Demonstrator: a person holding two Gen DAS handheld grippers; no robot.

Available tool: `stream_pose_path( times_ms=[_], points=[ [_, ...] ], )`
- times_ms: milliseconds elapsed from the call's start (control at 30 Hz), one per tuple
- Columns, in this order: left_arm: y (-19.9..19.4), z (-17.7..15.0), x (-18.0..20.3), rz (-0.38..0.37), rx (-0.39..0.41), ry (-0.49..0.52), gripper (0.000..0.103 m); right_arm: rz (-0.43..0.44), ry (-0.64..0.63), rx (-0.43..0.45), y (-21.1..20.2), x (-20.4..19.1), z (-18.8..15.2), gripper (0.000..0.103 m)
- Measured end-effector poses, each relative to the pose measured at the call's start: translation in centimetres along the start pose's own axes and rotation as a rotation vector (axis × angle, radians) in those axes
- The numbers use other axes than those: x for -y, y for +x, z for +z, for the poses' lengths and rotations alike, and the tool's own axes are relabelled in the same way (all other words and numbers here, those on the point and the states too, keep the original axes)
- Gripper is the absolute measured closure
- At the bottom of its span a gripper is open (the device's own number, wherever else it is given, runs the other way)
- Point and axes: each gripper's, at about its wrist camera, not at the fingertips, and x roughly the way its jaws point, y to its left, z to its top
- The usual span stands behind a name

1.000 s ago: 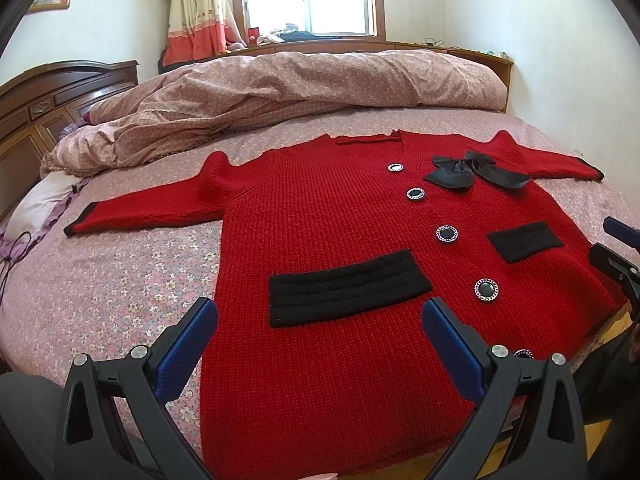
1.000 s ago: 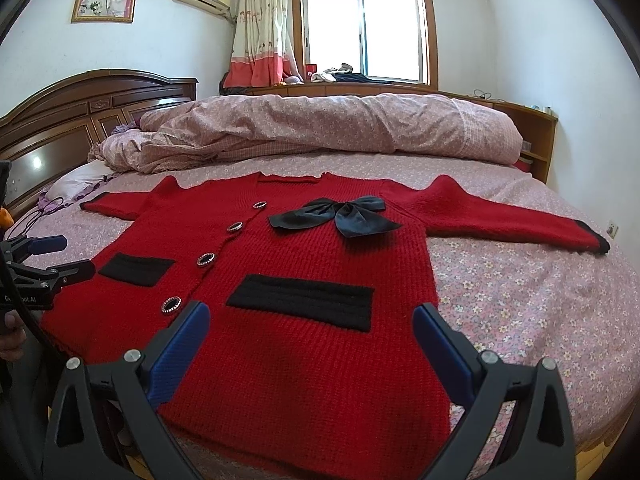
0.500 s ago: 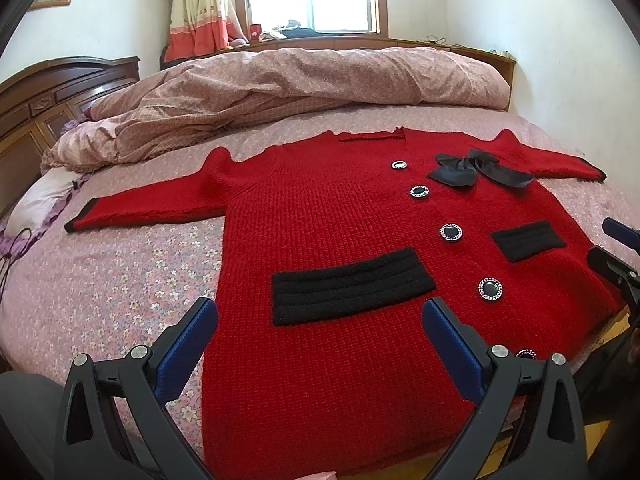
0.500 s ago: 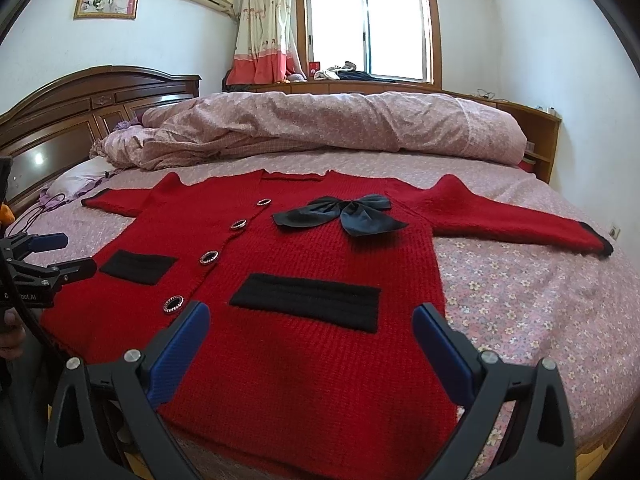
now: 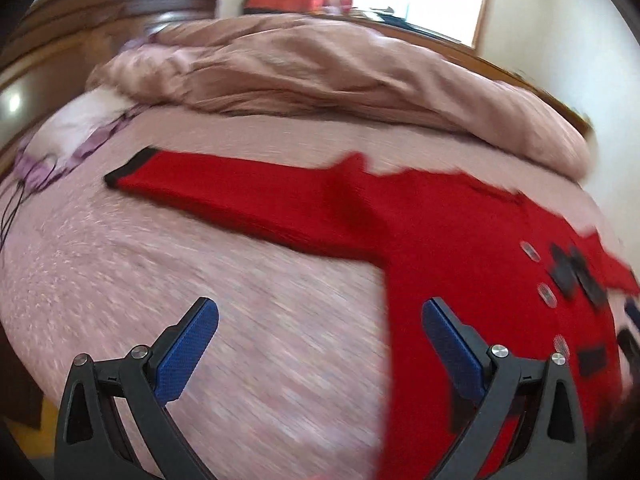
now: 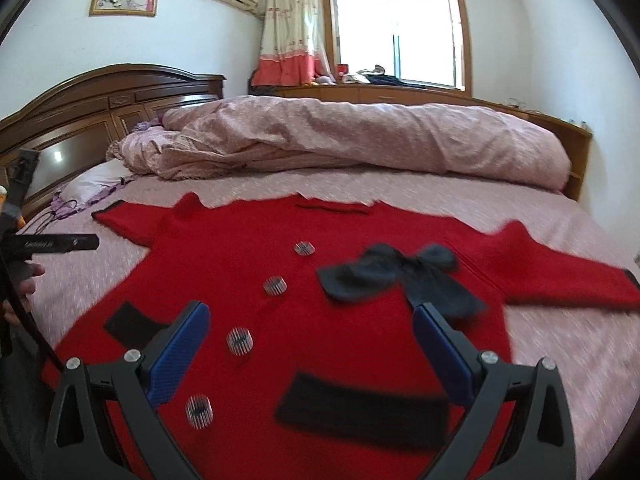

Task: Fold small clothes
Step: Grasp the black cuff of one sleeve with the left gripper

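A small red knitted cardigan lies flat on the bed, front up, with a black bow, black pockets and round buttons. Its left sleeve stretches out across the sheet, black cuff at the far end. My left gripper is open, hovering over the sheet beside the cardigan's left side, below that sleeve; the view is blurred. My right gripper is open above the cardigan's middle, holding nothing. The right sleeve reaches toward the bed's right edge.
A rolled pink duvet lies across the far half of the bed. The wooden headboard and a pillow are at left. The left gripper's tool and a hand show at the right wrist view's left edge.
My left gripper has swung left and forward, from over the hem to the sheet beside the left sleeve. My right gripper has moved forward over the cardigan's body. Both stay open.
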Motion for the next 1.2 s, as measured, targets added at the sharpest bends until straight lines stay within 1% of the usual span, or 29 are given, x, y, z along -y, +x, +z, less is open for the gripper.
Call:
stream_pose_path(
  times_ms=[67,100,133,167,233,267,300,333,367,433,467,533,567,667,733,800,933,967,1033,1067,1100,1133,1200],
  points=[
    [1.6,1.9,-3.2,0.023,-0.018,-0.06,0.004,0.02,-0.017,0.004,1.9,-0.8,1.4,0.0],
    [2.7,2.9,-5.2,0.026,-0.044,-0.115,0.005,0.027,-0.031,0.006,2.9,-1.2,2.0,0.0],
    [3.5,3.6,-6.5,0.019,-0.065,-0.163,0.005,0.033,-0.045,0.008,3.7,-1.5,2.5,0.0],
    [4.6,4.4,-8.4,-0.001,-0.094,-0.232,0.006,0.038,-0.067,0.009,4.7,-1.9,3.1,0.0],
    [6.1,5.7,-11.4,-0.038,-0.116,-0.343,0.006,0.04,-0.103,-0.004,6.9,-2.4,4.1,0.0],
    [6.9,6.5,-13.0,-0.046,-0.115,-0.397,0.006,0.049,-0.097,-0.025,8.0,-2.5,4.5,0.0],
    [7.4,6.9,-13.8,-0.043,-0.116,-0.425,0.006,0.07,-0.077,-0.054,9.2,-2.2,5.0,0.0],
    [8.0,7.4,-15.0,-0.04,-0.119,-0.466,0.006,0.103,-0.04,-0.071,10.5,-1.6,5.4,0.0],
    [8.8,7.8,-16.4,-0.046,-0.123,-0.527,0.006,0.119,-0.017,-0.077,11.3,-1.1,5.6,0.0],
    [9.7,8.0,-18.5,-0.084,-0.12,-0.644,0.006,0.134,0.022,-0.098,13.0,0.0,6.1,0.0],
    [10.4,7.9,-20.0,-0.106,-0.124,-0.72,0.006,0.143,0.042,-0.112,13.7,0.7,6.4,0.0],
    [11.2,7.5,-21.2,-0.116,-0.133,-0.79,0.006,0.145,0.06,-0.104,14.2,2.0,6.8,0.0],
    [11.9,7.4,-22.2,-0.134,-0.129,-0.835,0.006,0.135,0.064,-0.095,14.2,2.7,6.8,0.0],
    [12.6,7.9,-23.9,-0.171,-0.076,-0.887,0.006,0.116,0.112,-0.076,14.1,4.9,7.3,0.0],
    [13.4,8.0,-25.0,-0.198,-0.047,-0.908,0.006,0.128,0.184,-0.066,13.9,6.4,7.0,0.0],
    [14.0,8.7,-26.5,-0.228,-0.007,-0.93,0.006,0.145,0.237,-0.076,13.9,7.4,6.8,0.0],
    [14.2,9.2,-27.6,-0.252,0.027,-0.939,0.007,0.144,0.266,-0.082,13.8,8.0,6.2,0.0],
    [14.4,9.4,-27.6,-0.245,0.031,-0.936,0.01,0.144,0.266,-0.082,13.8,8.0,6.2,0.0],
    [14.1,9.1,-27.5,-0.203,0.028,-0.917,0.033,0.142,0.255,-0.094,14.1,7.7,6.2,0.0],
    [14.1,8.9,-27.5,-0.162,0.016,-0.909,0.059,0.14,0.25,-0.097,14.1,7.5,6.1,0.0],
    [14.3,8.8,-27.8,-0.124,-0.003,-0.912,0.081,0.139,0.247,-0.101,14.2,7.4,6.0,0.0],
    [14.6,8.6,-27.9,-0.097,-0.017,-0.915,0.087,0.14,0.245,-0.105,14.3,7.3,5.9,0.0],
    [14.6,8.3,-28.5,-0.089,-0.008,-0.875,0.097,0.144,0.244,-0.109,14.3,7.2,5.8,0.0]
  ],
)
